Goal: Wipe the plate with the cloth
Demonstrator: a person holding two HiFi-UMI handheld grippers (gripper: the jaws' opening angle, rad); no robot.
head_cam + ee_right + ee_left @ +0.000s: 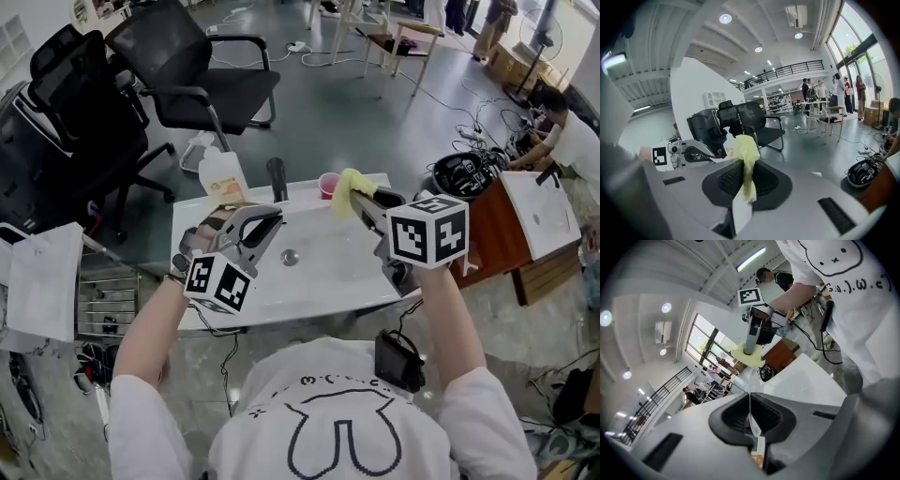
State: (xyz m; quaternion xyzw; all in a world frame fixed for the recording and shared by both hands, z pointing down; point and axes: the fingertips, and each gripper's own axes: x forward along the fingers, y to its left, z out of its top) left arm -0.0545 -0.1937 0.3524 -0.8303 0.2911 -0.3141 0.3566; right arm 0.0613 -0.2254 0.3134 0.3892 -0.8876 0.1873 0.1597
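My left gripper [267,223] is held above the white table's left part, shut on the thin rim of a clear plate [212,228]. In the left gripper view the plate [752,416] shows edge-on as a pale sliver between the pads. To the right, my right gripper [364,202] is held higher and is shut on a yellow cloth [349,191], which bunches up out of its jaws [746,157]. Cloth and plate are apart. The left gripper view shows the right gripper [751,338] with the cloth [749,357] hanging from it.
The white table [328,272] has a round drain-like fitting [289,255]. At its far edge stand a red cup [327,185], a dark bottle [277,177] and a plastic jug [223,175]. Black office chairs [197,66] stand behind. A wooden desk [497,234] and a helmet [459,173] are right.
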